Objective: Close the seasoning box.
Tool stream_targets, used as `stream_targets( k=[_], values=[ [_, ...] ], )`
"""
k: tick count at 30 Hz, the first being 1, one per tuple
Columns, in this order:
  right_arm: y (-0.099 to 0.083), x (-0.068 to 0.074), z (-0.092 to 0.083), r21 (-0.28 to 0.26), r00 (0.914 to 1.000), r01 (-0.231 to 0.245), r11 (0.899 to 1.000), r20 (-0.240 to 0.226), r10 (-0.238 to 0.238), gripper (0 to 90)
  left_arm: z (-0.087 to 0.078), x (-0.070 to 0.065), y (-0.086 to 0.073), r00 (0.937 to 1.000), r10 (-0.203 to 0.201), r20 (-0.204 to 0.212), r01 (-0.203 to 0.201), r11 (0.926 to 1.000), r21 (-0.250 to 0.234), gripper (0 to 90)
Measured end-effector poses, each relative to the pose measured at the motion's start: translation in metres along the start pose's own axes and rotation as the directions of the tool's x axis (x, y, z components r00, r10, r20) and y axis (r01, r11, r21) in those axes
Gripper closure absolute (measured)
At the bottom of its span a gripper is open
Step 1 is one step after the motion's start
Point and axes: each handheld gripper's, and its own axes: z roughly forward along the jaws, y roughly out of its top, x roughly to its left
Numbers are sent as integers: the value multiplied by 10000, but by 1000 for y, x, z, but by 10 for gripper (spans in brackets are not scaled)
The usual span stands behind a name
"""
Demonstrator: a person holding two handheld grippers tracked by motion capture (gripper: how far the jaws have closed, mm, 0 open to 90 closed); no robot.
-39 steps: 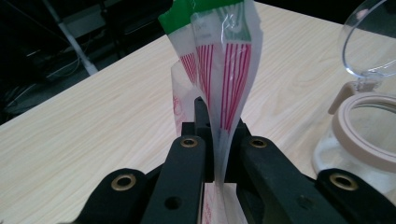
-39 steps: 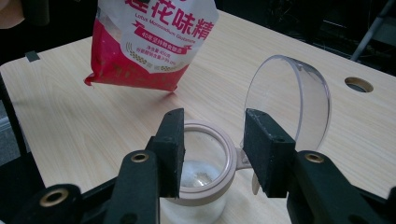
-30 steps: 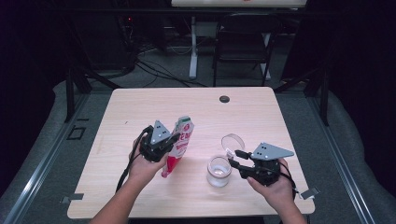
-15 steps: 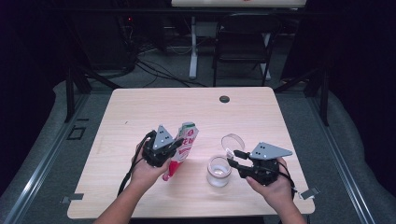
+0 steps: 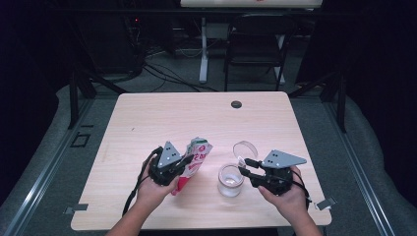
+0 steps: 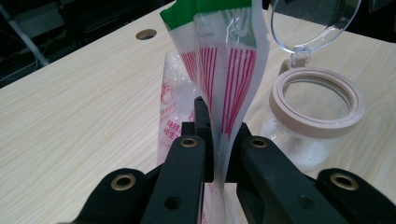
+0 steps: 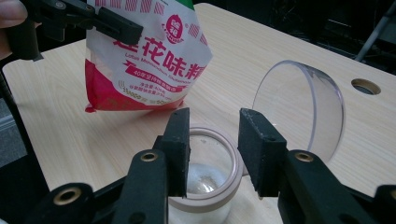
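High view, starting at the near edge: two forearms come in from below onto a pale wood-grain tabletop [image 5: 147,118]. The left tongs [image 5: 184,164] are clamped on a red-and-white striped bag [image 5: 194,160] with a green top band, pinching its thin folded edge so the bag stands tilted just left of a glass jar [image 5: 230,180]. In the left gripper view the two black jaws press the plastic flat between them, and the bag rises from them toward the far side. The right tongs [image 5: 244,166] hover at the jar's right side, over its rim; their jaws have just been closing. In the right gripper view they stand apart with a gap between them, above the jar's beige sealing ring [image 7: 219,184] and pressing on nothing.

The jar stands upright on the tabletop, its clear hinged lid [image 5: 245,148] swung open and standing up behind the mouth. Inside, a thin whitish residue lies at the bottom and on the wall.

Farther off, a round cable hole [image 5: 236,104] sits near the tabletop's far edge. Beyond it the room is dark: grey floor, loose cables, a white post and a black chair [image 5: 258,46].
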Motion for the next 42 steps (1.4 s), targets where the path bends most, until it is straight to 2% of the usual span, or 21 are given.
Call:
stream_targets(
  k=[4,14,22,31,42],
  values=[
    [1,2,2,7,10000,28,10000,-88,-28,646,-1,-2,-5,9998,-176,99,177,9998,-98,899],
    [4,5,7,83,9993,172,9998,-333,-169,648,0,-15,-20,9992,-96,401,96,10000,-2,894],
    [7,10,15,195,9977,336,9992,-589,-324,647,0,-19,-33,9981,-259,563,255,9996,80,889],
    [12,17,29,347,9938,521,9980,-999,-484,644,0,-20,-39,9958,-551,738,555,9984,-39,883],
    [19,23,48,579,9881,826,9949,-1349,-741,658,1,-21,-39,9955,-548,774,552,9985,-24,881]
  ],
)
